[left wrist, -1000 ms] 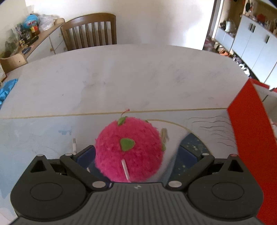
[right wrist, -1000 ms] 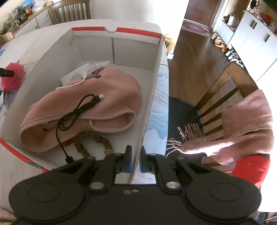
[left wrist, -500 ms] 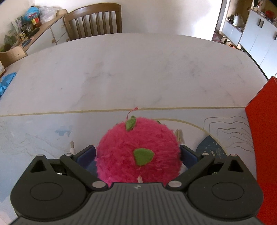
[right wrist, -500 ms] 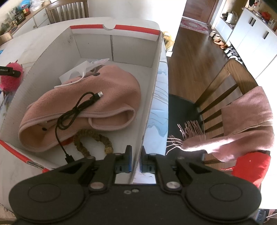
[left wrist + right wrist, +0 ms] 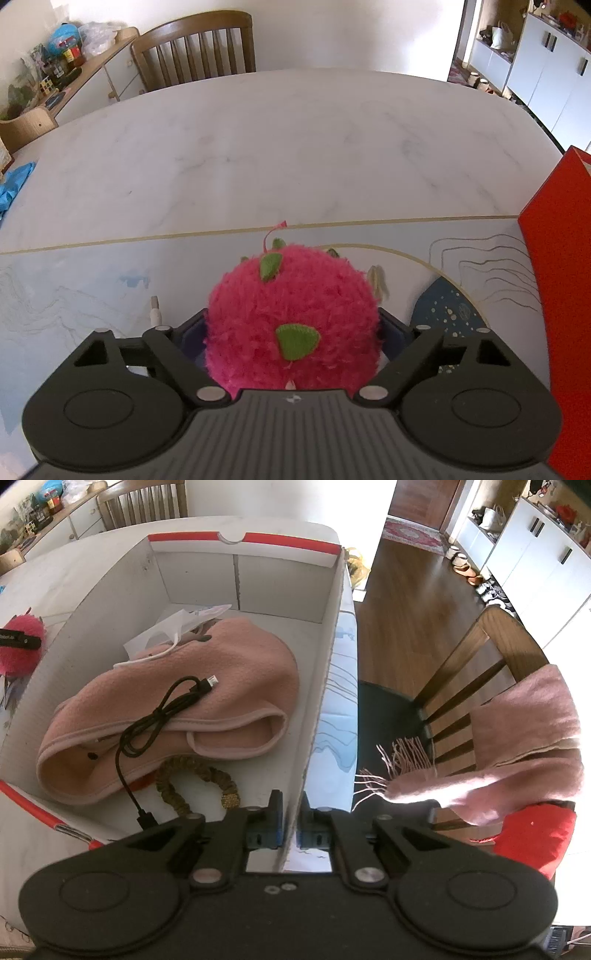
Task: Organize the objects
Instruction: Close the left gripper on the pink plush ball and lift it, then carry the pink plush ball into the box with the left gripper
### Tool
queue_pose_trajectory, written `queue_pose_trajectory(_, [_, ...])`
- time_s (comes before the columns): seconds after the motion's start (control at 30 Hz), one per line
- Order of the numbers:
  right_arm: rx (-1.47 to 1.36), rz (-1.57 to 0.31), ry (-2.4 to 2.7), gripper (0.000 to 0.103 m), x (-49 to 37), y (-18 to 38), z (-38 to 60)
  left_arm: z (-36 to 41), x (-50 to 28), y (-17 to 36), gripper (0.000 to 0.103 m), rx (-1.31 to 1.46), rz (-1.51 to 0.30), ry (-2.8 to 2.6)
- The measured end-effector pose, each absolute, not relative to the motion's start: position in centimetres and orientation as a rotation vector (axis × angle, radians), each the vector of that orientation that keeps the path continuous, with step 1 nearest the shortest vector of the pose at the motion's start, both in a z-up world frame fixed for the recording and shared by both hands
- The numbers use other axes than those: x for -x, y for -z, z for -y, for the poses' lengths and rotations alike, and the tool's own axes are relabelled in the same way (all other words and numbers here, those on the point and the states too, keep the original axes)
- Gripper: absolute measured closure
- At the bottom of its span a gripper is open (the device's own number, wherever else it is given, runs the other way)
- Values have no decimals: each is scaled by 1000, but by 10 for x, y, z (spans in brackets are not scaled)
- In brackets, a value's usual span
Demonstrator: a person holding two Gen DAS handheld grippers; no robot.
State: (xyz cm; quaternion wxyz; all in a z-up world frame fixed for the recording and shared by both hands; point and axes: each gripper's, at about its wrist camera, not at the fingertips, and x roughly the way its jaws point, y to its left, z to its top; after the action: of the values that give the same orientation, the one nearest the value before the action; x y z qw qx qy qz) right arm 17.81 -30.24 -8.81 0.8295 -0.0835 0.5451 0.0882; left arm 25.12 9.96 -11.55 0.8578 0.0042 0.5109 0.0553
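Fuzzy pink plush ball with green felt leaves [image 5: 291, 325] sits on the pale blue patterned mat [image 5: 74, 295] that covers the near part of the white marble-look bench [image 5: 295, 147], just left of the box. We have the left tongs [image 5: 291, 321] around it: they have just been closing, the ball is between them, and the pads meet its fur on both sides. To its right stands the white cardboard box with red trim [image 5: 122, 590], close to the bench's right edge. We keep the right tongs [image 5: 290, 812] clenched on the box's near right wall, which runs between the pads. Inside the box lie a pink fleece hat [image 5: 229, 672], a coiled black USB cable [image 5: 155, 720] on top of it, and a braided brown loop [image 5: 207, 775] at the near side. A wooden slat-back chair [image 5: 195, 48] stands at the bench's far edge.
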Motion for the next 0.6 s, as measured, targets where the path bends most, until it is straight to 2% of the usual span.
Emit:
queue_pose_trajectory(0.27, [185, -1156, -190, 98, -178, 88, 301, -94, -231, 93, 14, 13, -1055, -94])
queue_pose_trajectory(0.6, [185, -1151, -197, 98, -178, 87, 302, -68, -192, 34, 14, -6, -999, 26])
